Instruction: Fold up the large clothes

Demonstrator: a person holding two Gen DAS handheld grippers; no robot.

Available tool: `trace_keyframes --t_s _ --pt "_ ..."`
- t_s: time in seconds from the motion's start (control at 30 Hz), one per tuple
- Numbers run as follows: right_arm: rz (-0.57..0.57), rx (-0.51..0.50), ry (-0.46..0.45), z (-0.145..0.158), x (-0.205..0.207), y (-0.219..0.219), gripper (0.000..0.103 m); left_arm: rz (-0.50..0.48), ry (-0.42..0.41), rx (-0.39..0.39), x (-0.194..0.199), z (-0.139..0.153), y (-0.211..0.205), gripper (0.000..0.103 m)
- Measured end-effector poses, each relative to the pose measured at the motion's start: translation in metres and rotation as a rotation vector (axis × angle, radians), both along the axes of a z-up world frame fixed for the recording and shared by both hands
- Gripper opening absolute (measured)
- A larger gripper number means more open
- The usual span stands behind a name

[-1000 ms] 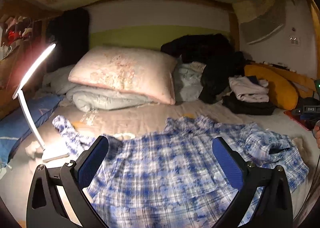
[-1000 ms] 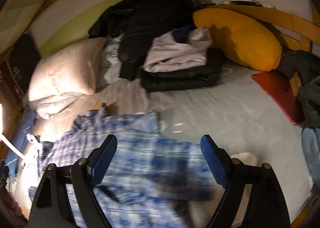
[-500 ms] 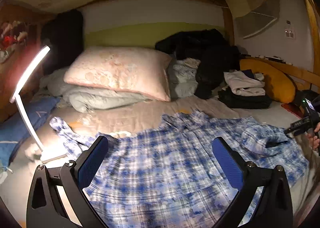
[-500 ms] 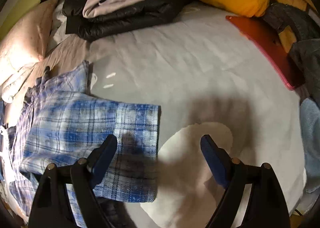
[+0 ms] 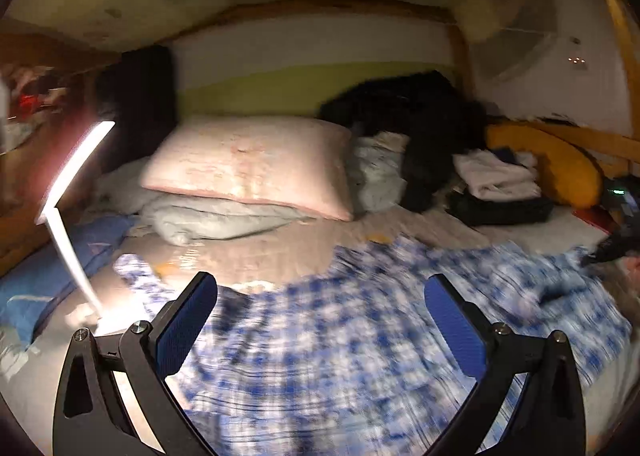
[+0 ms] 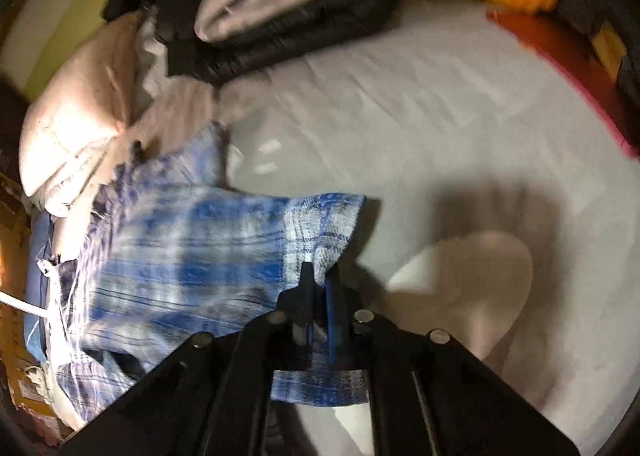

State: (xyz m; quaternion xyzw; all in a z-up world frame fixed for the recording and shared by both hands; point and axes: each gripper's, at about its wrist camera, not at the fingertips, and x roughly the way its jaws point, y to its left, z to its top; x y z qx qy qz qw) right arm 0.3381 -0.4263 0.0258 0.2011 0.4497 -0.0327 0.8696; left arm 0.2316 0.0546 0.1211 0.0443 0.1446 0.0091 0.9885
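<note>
In the left wrist view, the blue plaid shirt [image 5: 360,356] is spread across the lower half of the frame on the bed [image 5: 280,252], blurred. The left gripper [image 5: 320,320] is held almost level above it, jaws wide apart, nothing between them. In the right wrist view, the right gripper [image 6: 318,280] is tilted steeply down at lower centre — its jaws have just been closing and are now clamped on the shirt's sleeve edge. Only a thin fold seems pinched, so a pull could slip it free — or drag the whole shirt askew.
</note>
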Motion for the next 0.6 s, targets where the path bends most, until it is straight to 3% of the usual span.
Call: trace_keyframes --t_s 0.1,0.17,0.23,0.3,0.37,0.5,0.57,0.6 --pt "0.079 -0.021 -0.128 0.030 -0.010 0.023 0.004 -0.015 0.003 -0.020 0.003 0.001 0.003 0.103" --pt "0.118 -0.126 -0.233 0.054 -0.025 0.052 0.004 -0.001 0.002 -0.019 0.005 0.000 0.004 0.103" --pt "0.194 -0.100 -0.281 0.064 -0.032 0.075 0.004 -0.010 0.013 -0.019 0.008 -0.002 0.004 0.103" --pt "0.295 0.047 -0.279 0.069 -0.033 0.097 0.005 -0.018 0.017 -0.018 0.008 -0.003 0.002 0.103" --pt "0.388 0.089 -0.288 0.073 -0.036 0.121 0.004 -0.016 0.008 -0.008 0.007 -0.004 -0.001 0.103" --pt "0.578 0.111 -0.277 0.075 -0.046 0.167 0.005 0.000 -0.023 0.017 0.002 -0.005 -0.002 0.103" --pt "0.615 0.139 -0.234 0.063 -0.049 0.183 0.007 -0.019 -0.012 0.012 0.002 -0.007 -0.002 0.103" --pt "0.597 0.104 -0.205 0.056 -0.049 0.190 0.018 -0.022 -0.011 0.013 0.002 -0.008 -0.003 0.103"
